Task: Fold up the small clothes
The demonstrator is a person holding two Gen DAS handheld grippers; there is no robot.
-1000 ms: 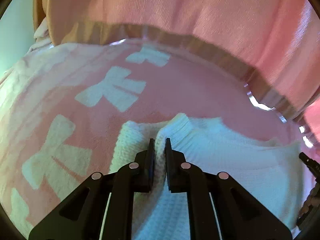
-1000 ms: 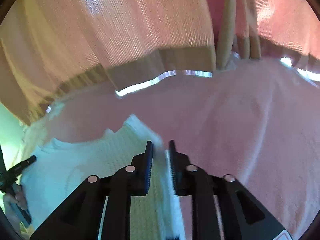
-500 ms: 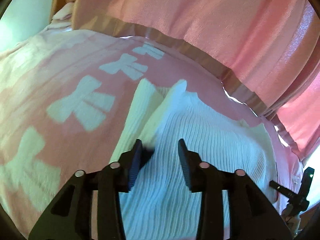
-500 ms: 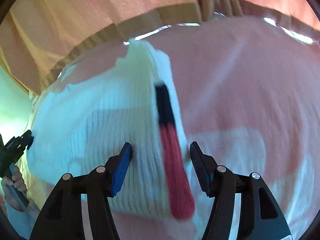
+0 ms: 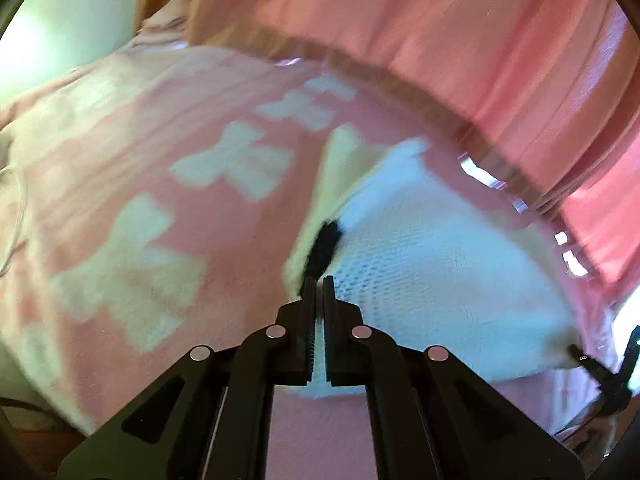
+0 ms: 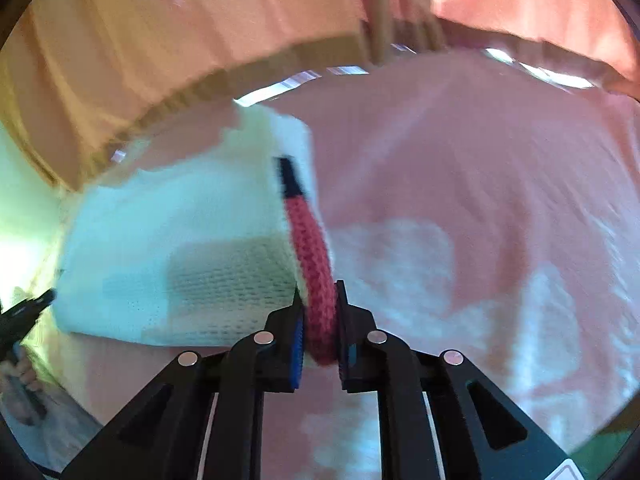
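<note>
**A:** The white knit garment [image 5: 440, 264] lies folded on the pink blanket [image 5: 120, 160] straight ahead of both your tools. Where are you holding it?

**B:** Your right gripper [image 6: 319, 322] is clamped on the red cuff [image 6: 314, 276] at the near right corner. That cuff runs away from the fingers into a black band [image 6: 290, 178] along the garment's right edge.

**A:** And your other tool?

**B:** Your left gripper [image 5: 319, 292] has its jaws drawn together at the near left corner, where a dark trim [image 5: 324, 246] sits just beyond the tips. I judge it pinches the edge there, though blur hides the contact.

**A:** Why both near corners?

**B:** Likely so you can carry the near edge forward evenly for another fold. A pink curtain [image 5: 440, 40] hangs beyond.
</note>
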